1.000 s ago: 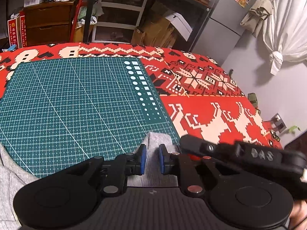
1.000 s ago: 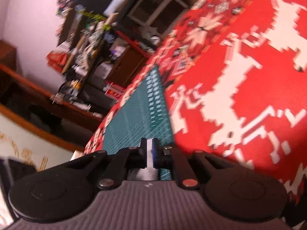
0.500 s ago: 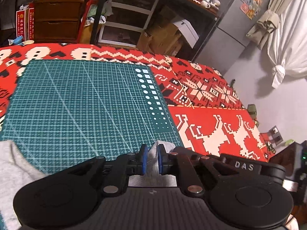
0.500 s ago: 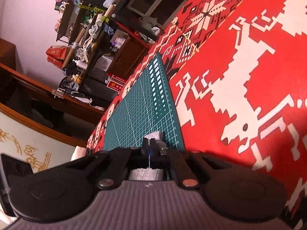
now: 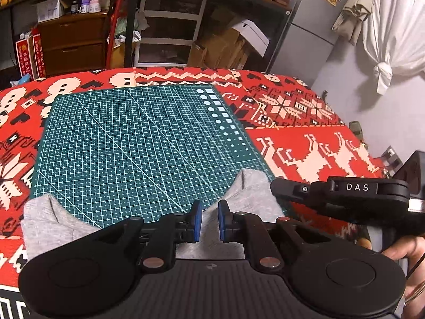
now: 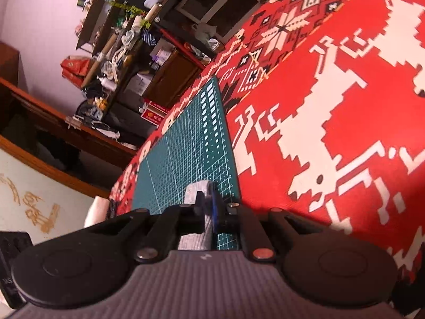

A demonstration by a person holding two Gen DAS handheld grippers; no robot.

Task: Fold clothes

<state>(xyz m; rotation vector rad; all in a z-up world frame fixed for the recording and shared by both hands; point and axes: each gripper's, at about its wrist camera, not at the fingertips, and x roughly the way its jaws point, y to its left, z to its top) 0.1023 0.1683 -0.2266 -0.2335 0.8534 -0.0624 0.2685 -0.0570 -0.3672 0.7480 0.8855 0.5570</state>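
One grey garment (image 5: 247, 202) lies along the near edge of the green cutting mat (image 5: 138, 143), with two humps showing: one at the mat's near left corner, one at its near right corner. You hold it at that right hump with both tools, probably so the cloth lifts as one even edge for the fold. Your left gripper (image 5: 208, 222) has its fingers slightly parted with grey fabric between the blue pads (image 5: 197, 220); whether they actually pinch it I cannot tell. Your right gripper (image 6: 209, 208), which reaches in from the right, has its fingers closed on a bunched corner of the same cloth. One mat sits on one red patterned cloth (image 5: 313, 154) that covers the surface.
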